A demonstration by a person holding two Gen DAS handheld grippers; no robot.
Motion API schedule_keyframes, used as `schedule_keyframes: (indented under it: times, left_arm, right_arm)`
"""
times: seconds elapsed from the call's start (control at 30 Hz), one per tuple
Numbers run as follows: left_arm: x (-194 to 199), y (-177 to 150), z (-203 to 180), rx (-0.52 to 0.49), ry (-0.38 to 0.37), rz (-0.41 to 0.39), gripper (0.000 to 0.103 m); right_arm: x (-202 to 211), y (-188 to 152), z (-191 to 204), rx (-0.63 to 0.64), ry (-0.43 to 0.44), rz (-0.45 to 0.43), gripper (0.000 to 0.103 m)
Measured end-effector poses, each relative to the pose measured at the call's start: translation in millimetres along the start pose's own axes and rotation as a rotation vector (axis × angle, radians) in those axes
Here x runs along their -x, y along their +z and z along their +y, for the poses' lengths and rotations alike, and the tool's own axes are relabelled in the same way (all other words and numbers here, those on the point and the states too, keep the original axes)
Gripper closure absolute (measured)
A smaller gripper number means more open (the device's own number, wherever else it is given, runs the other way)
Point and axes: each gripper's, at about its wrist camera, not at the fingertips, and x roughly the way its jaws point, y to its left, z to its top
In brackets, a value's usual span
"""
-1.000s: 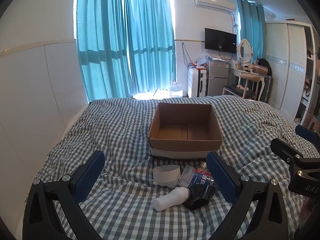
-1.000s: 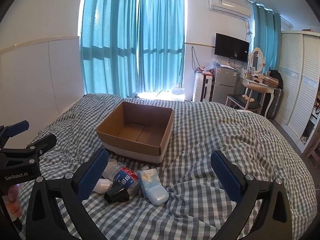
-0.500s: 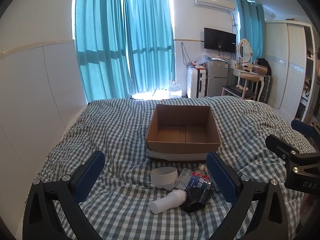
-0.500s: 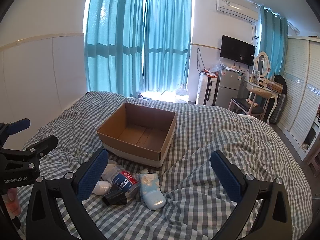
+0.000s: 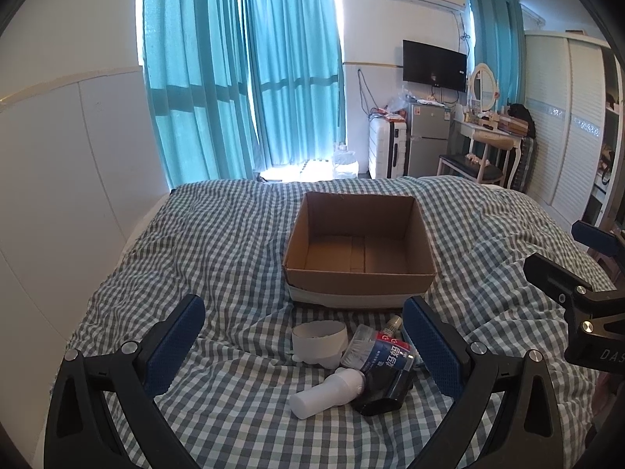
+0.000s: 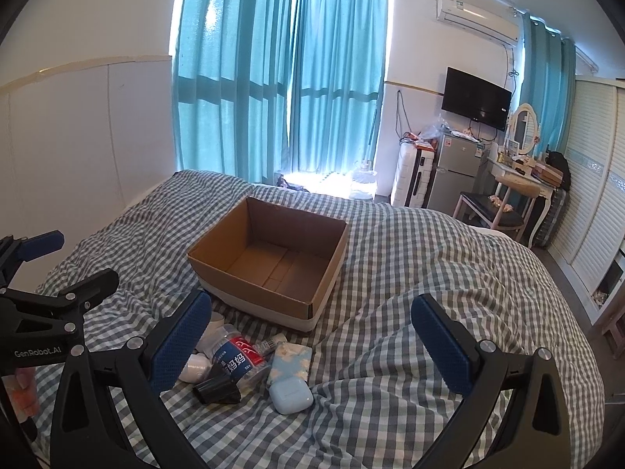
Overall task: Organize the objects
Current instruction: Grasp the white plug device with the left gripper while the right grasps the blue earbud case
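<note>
Hovering low over the checked quilt [image 5: 218, 242], both tools have drawn a little closer to the pile since a second ago: in the left wrist view the clutter sat slightly lower in the picture then, and the cardboard box [image 5: 359, 250] has crept nearer the centre, while in the right wrist view the box has slid to the right and the camera has tilted up toward the curtains. That reads as an approach with nothing yet picked. The left gripper [image 5: 302, 346] has its blue pads spread wide and holds nothing; the right gripper [image 6: 312, 338] is likewise spread and empty. The box stands open and bare inside, beyond the pile. Just in front of it lie the things to be sorted, bunched and touching: a roll of white tape [image 5: 319, 338], a white bottle [image 5: 326, 391] on its side, a crushed water bottle with a red and blue label [image 6: 238, 359], a black nozzle-like piece [image 6: 216, 391], a pale blue patterned tissue pack [image 6: 291, 361] and a small pale blue case [image 6: 291, 394] just beside it. Between the half-second-old pictures and these, the pile itself has not shifted. My judgement is that the task stands at its very start, with a first grasp to be chosen.
</note>
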Motion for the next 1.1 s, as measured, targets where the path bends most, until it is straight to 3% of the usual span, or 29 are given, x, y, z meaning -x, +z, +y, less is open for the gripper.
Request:
schedule_keyframes:
  times: [0.3, 0.63, 0.83, 0.9, 1.1]
  left_arm:
    - [-46.3, -17.0, -1.2, -0.005, 0.011, 0.106, 0.000]
    - [-112.9, -51.8, 0.6, -0.035, 0.040, 0.297, 0.000]
    - [-135.9, -82.7, -2.6, -0.067, -0.008, 0.411, 0.000]
    - [-142.1, -93.6, -5.2, -0.083, -0.019, 0.448, 0.000]
    - [-157.9, -111.9, -14.7, -0.127, -0.058, 0.506, 0.000]
  right_arm:
    - [-43.2, -23.4, -1.5, 0.006, 0.041, 0.108, 0.000]
    - [-109.9, -58.3, -8.5, 0.006, 0.089, 0.309, 0.002]
    - [-132.8, -77.4, -2.5, 0.031, 0.124, 0.406, 0.005]
    - [-143.0, -86.2, 1.2, 0.044, 0.132, 0.453, 0.011]
    - [-162.7, -104.0, 11.3, 0.080, 0.155, 0.551, 0.018]
